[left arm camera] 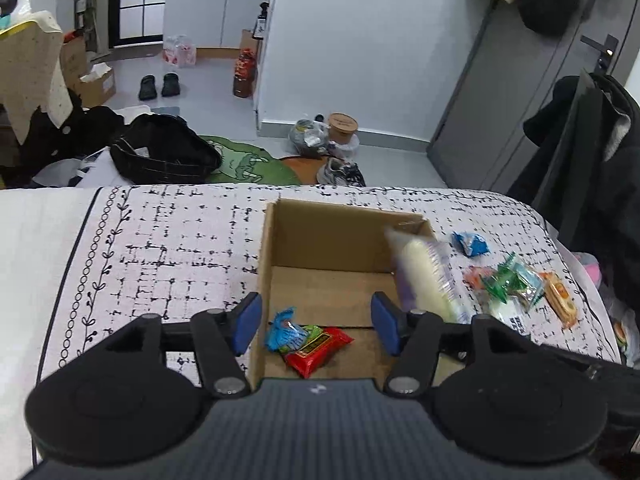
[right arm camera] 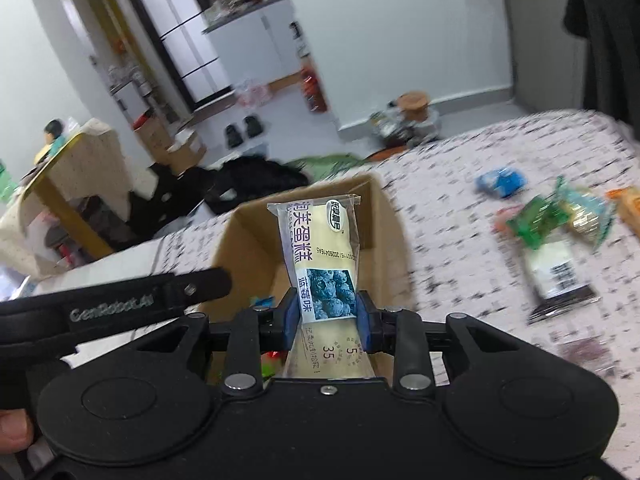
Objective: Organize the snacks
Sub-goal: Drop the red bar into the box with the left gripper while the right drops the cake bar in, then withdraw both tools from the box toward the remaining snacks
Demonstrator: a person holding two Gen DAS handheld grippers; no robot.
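The cardboard box (left arm camera: 276, 240) stands open at the top, its floor mostly bare; only a blue packet (left arm camera: 284, 330) and red packet (left arm camera: 320, 350) crowd the near corner. Left of it the bench (left arm camera: 160, 240) is free, while loose snacks (left arm camera: 516, 284) clutter the right side.

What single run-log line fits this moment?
left claw: open, empty | right claw: shut on blueberry cake packet | cardboard box: holds red packet

black slippers (left arm camera: 159, 85) | black bag (left arm camera: 164, 150) | grey door (left arm camera: 516, 92) | green rug (left arm camera: 248, 162)
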